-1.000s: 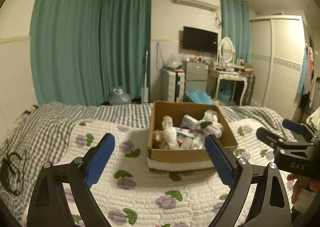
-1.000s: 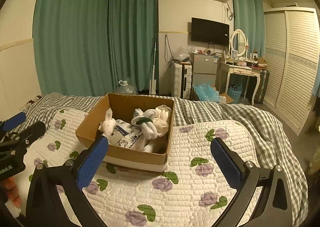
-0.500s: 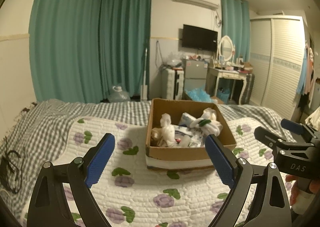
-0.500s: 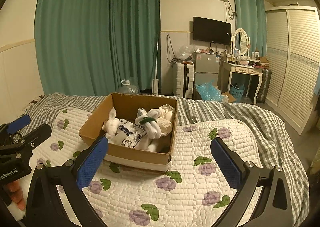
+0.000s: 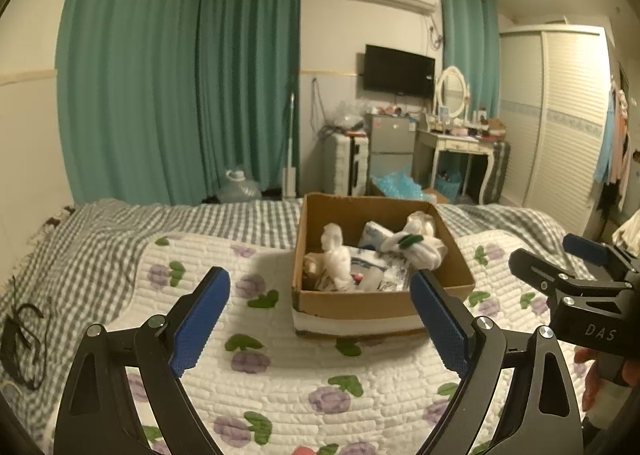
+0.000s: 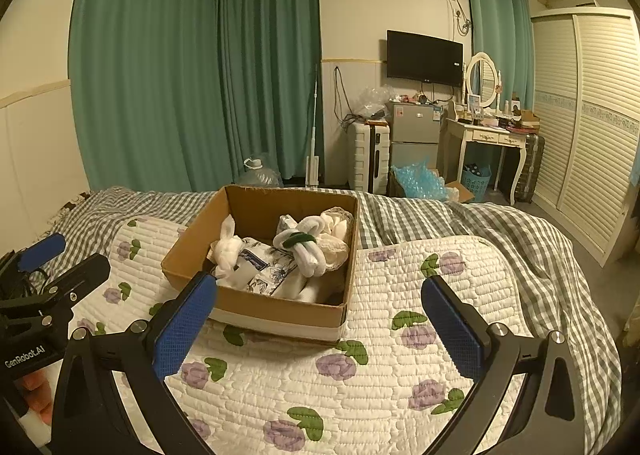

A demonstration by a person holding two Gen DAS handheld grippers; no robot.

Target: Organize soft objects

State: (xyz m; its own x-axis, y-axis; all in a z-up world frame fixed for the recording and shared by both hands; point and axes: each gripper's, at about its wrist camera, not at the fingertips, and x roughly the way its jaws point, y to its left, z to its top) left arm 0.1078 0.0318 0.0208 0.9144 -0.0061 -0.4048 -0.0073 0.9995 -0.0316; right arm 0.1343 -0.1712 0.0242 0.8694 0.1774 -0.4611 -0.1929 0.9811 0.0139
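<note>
A brown cardboard box [image 5: 372, 301] [image 6: 276, 311] stands on the quilted floral bedspread [image 5: 280, 375] [image 6: 400, 375]. It holds rolled white socks [image 5: 338, 261] [image 6: 228, 253], a white bundle with a green band [image 5: 416, 245] [image 6: 302, 245] and patterned folded cloth [image 6: 268, 269]. My left gripper [image 5: 320, 319] is open and empty, above the bedspread short of the box. My right gripper [image 6: 320, 323] is open and empty, in front of the box. Each gripper shows at the side of the other's view.
A grey checked blanket [image 5: 120, 231] [image 6: 500, 227] lies under the quilt. A black cable [image 5: 22, 339] lies at the bed's left edge. Beyond the bed stand green curtains [image 6: 192, 75], a suitcase [image 6: 368, 157], a small fridge [image 6: 414, 131], a dressing table [image 6: 486, 139] and a wardrobe [image 6: 588, 115].
Both grippers have drawn back and risen slightly from the box, so it looks smaller and farther. Both stay open and empty. The box contents have not moved.
</note>
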